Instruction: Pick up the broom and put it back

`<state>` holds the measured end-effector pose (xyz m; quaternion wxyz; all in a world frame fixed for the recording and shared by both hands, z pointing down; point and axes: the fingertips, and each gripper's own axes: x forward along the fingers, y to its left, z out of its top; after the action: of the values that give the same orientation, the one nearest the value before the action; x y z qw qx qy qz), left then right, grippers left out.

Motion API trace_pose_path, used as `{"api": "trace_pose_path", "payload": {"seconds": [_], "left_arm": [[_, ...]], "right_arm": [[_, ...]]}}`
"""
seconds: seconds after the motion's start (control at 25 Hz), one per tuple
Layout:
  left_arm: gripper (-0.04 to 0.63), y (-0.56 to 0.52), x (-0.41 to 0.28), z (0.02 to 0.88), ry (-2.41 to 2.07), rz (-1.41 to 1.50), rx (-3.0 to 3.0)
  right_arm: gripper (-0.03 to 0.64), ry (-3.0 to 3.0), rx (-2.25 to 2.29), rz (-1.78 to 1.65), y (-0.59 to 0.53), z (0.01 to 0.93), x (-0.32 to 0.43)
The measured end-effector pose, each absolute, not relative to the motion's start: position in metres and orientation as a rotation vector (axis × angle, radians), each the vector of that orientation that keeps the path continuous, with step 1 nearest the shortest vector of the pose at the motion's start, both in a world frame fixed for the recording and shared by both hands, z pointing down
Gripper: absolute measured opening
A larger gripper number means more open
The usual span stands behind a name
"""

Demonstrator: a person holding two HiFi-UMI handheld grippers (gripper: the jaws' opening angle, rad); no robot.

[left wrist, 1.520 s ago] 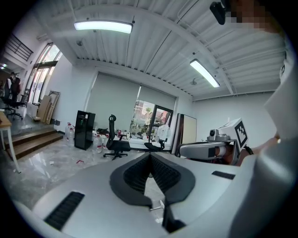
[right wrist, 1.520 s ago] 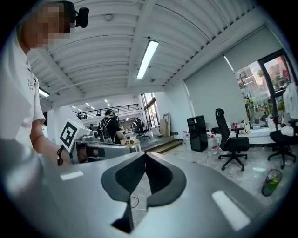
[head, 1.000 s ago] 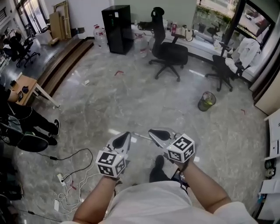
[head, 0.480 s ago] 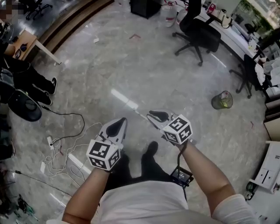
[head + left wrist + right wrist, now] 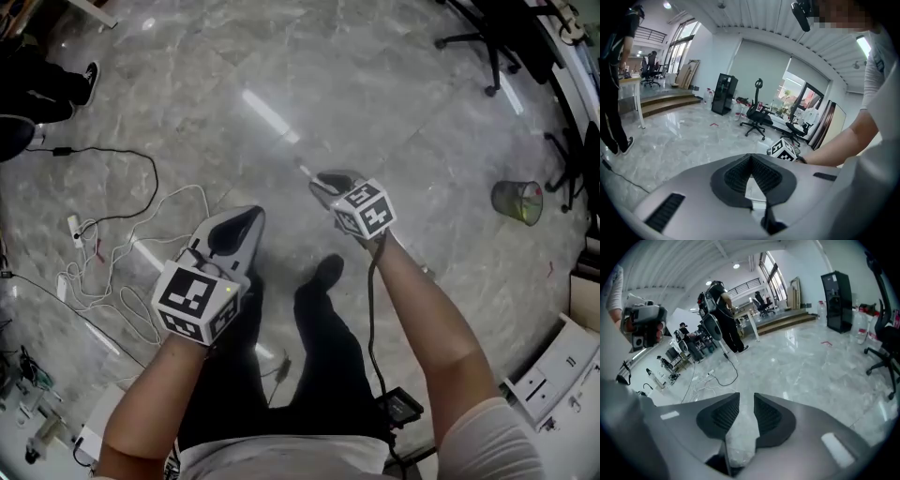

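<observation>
A thin pale stick [image 5: 303, 171], perhaps the broom's handle, lies on the marble floor. It pokes out just beyond my right gripper [image 5: 323, 178], and the rest is hidden under that gripper and arm. No broom head shows in any view. In the right gripper view the right gripper [image 5: 746, 399] has a clear gap between its jaws, which are opening with only floor between them. My left gripper [image 5: 253, 214] hangs lower left of it above my knees. Its jaw tips meet in the left gripper view [image 5: 751, 157], with nothing held.
White cables and a power strip [image 5: 112, 244] sprawl on the floor at left. A mesh waste bin [image 5: 517, 202] stands at right, and an office chair's base [image 5: 487, 37] at upper right. Another person's legs [image 5: 47, 84] are at upper left. My shoe [image 5: 324, 272] is below the grippers.
The head view has tipped down toward the floor. Both grippers have sunk lower. The right gripper's jaws have parted, while the left's stay together.
</observation>
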<state>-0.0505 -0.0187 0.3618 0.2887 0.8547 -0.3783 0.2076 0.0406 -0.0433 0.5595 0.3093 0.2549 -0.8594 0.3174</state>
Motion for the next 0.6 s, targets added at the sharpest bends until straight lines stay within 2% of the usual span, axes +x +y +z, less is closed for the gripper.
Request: {"api": "trace_pose_path", "payload": {"seconds": [0.28,0.6], "left_arm": [[0.004,-0.046,-0.086,0.515,-1.046,0.562,2.227],[0.005,-0.056,-0.115,0.642,-1.071,0.466,2.159]], "right_arm": [[0.11,-2.112,0.579,0.863,-0.051,0.795,0.028],[0.126,-1.965,0.605,0.805,-0.063,0.995,0.027]]}}
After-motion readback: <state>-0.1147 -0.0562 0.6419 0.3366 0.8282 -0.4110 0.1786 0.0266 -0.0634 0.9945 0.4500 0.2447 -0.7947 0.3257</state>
